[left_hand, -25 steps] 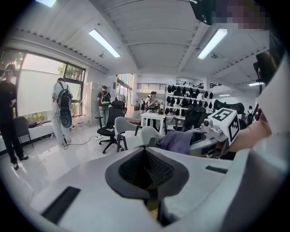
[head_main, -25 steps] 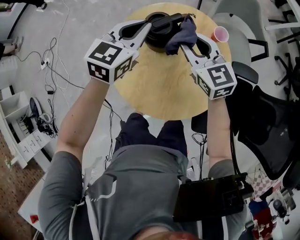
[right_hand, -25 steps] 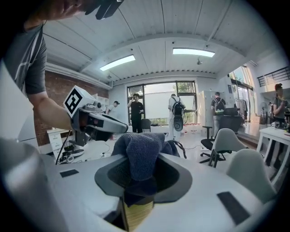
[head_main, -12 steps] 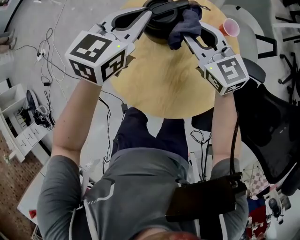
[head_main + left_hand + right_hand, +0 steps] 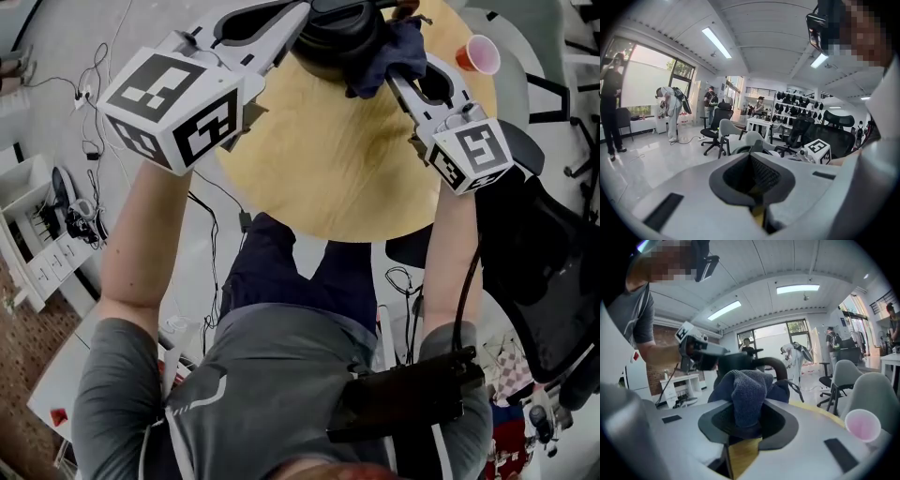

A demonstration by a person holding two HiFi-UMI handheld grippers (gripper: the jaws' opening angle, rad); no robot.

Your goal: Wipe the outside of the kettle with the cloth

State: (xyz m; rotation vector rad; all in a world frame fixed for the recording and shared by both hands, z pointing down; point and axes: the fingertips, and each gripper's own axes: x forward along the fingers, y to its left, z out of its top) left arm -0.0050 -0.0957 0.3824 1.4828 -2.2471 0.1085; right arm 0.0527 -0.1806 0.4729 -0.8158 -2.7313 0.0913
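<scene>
Right gripper (image 5: pixel 747 422) was clamped on the cloth (image 5: pixel 749 390), kettle (image 5: pixel 777 364) straight ahead of its jaws (basically touching). Left gripper (image 5: pixel 753 162) had its jaws together, nothing visible between them.

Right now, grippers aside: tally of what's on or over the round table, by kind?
kettle: 1
cloth: 1
cup: 1
Total: 3
</scene>
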